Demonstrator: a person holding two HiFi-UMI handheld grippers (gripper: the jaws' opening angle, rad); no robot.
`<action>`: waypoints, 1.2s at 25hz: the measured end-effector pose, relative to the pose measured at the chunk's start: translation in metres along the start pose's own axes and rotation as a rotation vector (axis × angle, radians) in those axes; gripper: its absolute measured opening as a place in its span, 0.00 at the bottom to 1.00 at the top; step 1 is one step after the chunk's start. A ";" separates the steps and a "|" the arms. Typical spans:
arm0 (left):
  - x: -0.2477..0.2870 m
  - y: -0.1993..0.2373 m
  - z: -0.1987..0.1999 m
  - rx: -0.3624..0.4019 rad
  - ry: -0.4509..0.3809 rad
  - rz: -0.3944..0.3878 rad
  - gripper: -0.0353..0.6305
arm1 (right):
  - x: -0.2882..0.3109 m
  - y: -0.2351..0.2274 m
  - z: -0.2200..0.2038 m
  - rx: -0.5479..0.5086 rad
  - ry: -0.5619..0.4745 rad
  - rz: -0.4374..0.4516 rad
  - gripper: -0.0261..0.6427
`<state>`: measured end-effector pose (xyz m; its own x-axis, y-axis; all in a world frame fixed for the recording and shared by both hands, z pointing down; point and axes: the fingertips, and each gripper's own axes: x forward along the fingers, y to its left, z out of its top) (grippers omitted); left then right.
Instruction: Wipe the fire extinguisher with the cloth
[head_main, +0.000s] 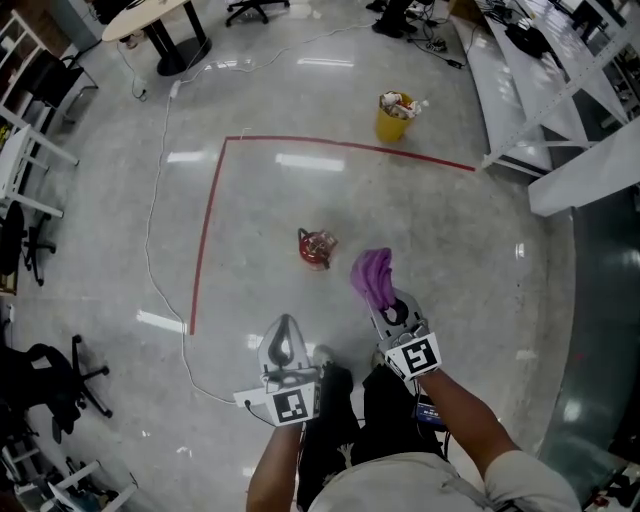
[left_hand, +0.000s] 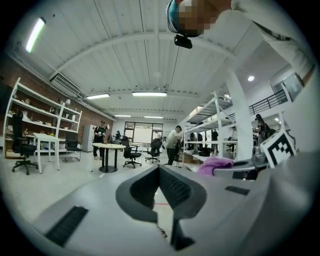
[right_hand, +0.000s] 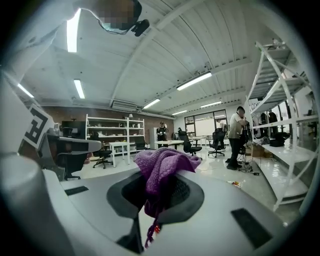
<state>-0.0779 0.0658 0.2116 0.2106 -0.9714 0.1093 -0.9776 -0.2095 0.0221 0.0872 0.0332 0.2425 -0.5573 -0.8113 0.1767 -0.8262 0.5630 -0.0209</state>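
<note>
A small red fire extinguisher (head_main: 316, 248) stands on the shiny floor, seen from above in the head view. To its right and slightly nearer me hangs the purple cloth (head_main: 373, 275), with my right gripper (head_main: 386, 300) shut on it. In the right gripper view the cloth (right_hand: 162, 167) bulges out over the pinched jaws. My left gripper (head_main: 284, 322) is held below the extinguisher, apart from it. It is shut with nothing between its fingers (left_hand: 175, 187). In the left gripper view the cloth (left_hand: 215, 164) shows at the right. Neither gripper touches the extinguisher.
A red tape line (head_main: 205, 235) marks a corner on the floor, and a white cable (head_main: 152, 230) runs along its left. A yellow bin (head_main: 394, 117) stands beyond the tape. White shelving (head_main: 560, 110) is at the right, office chairs (head_main: 60, 375) at the left. People stand far off.
</note>
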 end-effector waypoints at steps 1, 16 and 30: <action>0.007 0.001 -0.014 -0.004 0.016 0.005 0.06 | 0.007 -0.004 -0.014 -0.010 0.004 0.004 0.11; 0.097 0.002 -0.266 -0.026 -0.070 0.027 0.06 | 0.100 -0.063 -0.294 -0.109 0.064 0.031 0.11; 0.092 -0.012 -0.354 -0.049 -0.154 0.020 0.06 | 0.158 -0.063 -0.441 -0.266 0.046 0.046 0.11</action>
<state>-0.0472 0.0190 0.5734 0.1852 -0.9817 -0.0436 -0.9796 -0.1879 0.0708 0.0877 -0.0608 0.7053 -0.5844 -0.7792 0.2266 -0.7461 0.6257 0.2277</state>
